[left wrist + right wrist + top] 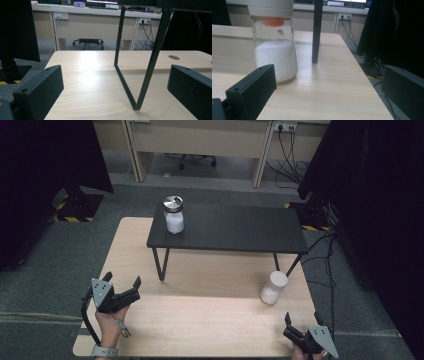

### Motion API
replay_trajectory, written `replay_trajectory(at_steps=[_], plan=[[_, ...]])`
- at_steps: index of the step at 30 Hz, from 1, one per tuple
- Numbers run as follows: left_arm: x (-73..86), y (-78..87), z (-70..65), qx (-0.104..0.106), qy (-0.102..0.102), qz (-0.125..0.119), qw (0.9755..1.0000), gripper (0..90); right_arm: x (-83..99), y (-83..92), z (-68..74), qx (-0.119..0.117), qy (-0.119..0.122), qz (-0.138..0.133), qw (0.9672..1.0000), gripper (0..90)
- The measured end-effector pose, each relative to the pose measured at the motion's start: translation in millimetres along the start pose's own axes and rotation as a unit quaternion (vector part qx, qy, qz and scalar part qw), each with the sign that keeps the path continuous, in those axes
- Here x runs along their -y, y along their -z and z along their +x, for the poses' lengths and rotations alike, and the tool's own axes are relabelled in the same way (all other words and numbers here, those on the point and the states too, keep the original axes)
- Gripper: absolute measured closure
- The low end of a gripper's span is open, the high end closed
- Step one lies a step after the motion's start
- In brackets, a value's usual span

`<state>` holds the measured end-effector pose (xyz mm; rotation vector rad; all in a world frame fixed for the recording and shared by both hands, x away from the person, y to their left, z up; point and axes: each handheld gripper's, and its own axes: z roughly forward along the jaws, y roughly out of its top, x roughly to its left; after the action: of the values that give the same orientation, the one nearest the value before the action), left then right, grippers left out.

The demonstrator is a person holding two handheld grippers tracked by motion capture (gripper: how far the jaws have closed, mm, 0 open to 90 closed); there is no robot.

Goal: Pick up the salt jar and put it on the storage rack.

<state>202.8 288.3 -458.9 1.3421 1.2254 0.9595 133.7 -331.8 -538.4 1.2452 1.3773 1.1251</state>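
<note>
The white-capped jar [274, 47], part full of white grains, stands on the light wooden table [200, 320] near its right edge, just beside a leg of the black shelf [240, 227]; its cap top is cut off in the right gripper view. The right gripper [295, 327], partly cut off at the high view's bottom edge, sits near it with jaws wide apart and empty. The left gripper [122, 282] is likewise spread wide, holding nothing, well apart from a metal-lidded jar [174, 215] on the shelf.

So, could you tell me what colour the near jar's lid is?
White lid, clearest in the right gripper view.
</note>
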Motion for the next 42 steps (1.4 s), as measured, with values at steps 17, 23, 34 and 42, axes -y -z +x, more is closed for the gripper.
replay_trajectory(at_steps=[17,23,34,42], plan=[[33.1,14.7,3.5,-0.013,-0.001,0.019,0.9997,0.0,0.0,-0.1,0.5,0.0,0.004,0.0,1.0,0.2],[43.0,16.7,2.9,-0.017,0.004,0.02,0.9997,0.0,0.1,0.0,0.7,0.0,0.005,0.0,1.0,0.2],[51.8,24.6,9.2,-0.018,0.005,0.04,0.999,0.0,0.1,0.0,0.6,-0.001,0.007,0.001,1.0,0.2],[55.4,24.6,11.4,-0.018,0.012,0.046,0.9987,0.0,0.4,-0.1,1.3,0.001,0.009,0.0,1.0,0.2]])
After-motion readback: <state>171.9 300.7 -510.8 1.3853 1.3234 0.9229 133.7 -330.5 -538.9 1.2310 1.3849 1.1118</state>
